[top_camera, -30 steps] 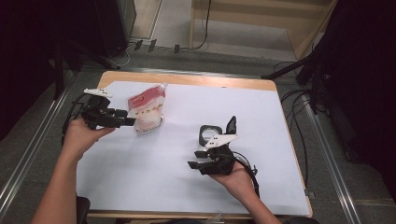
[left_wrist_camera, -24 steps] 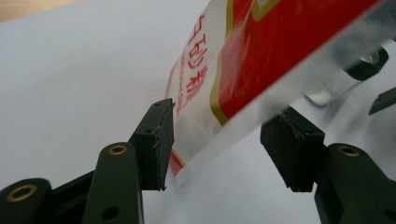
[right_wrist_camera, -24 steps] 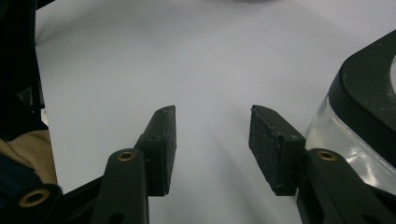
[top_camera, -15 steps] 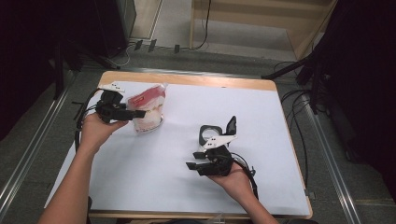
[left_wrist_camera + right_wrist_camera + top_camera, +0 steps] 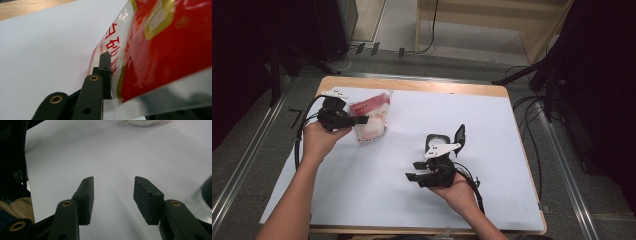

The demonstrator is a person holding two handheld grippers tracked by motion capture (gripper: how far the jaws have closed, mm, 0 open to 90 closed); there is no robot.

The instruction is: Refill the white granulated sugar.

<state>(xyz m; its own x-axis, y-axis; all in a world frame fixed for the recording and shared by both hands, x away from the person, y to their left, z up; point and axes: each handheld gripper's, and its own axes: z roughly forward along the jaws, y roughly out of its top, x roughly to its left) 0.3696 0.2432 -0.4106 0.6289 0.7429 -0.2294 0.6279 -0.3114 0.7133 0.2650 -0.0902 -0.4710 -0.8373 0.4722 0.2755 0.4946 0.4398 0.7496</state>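
A red-and-clear plastic bag [image 5: 373,122] with white contents lies at the table's back left. My left gripper [image 5: 361,120] reaches it from the left, and its jaws have just been closing on the bag's edge. In the left gripper view one pad [image 5: 106,75] presses on the printed film of the bag [image 5: 162,50]; the other jaw sits behind the film. My right gripper [image 5: 414,172] rests low near the front middle, pointing left. Its jaws [image 5: 113,195] stand open with only white sheet between them.
A small clear jar [image 5: 437,141] with a dark top stands just behind the right gripper, with a black upright piece [image 5: 459,134] beside it. A white sheet [image 5: 377,200] covers the wooden table [image 5: 412,85]. Cables lie on the floor beyond.
My left hand slid right to the bag and its jaws closed onto the bag's left edge. The right hand and gripper kept still.
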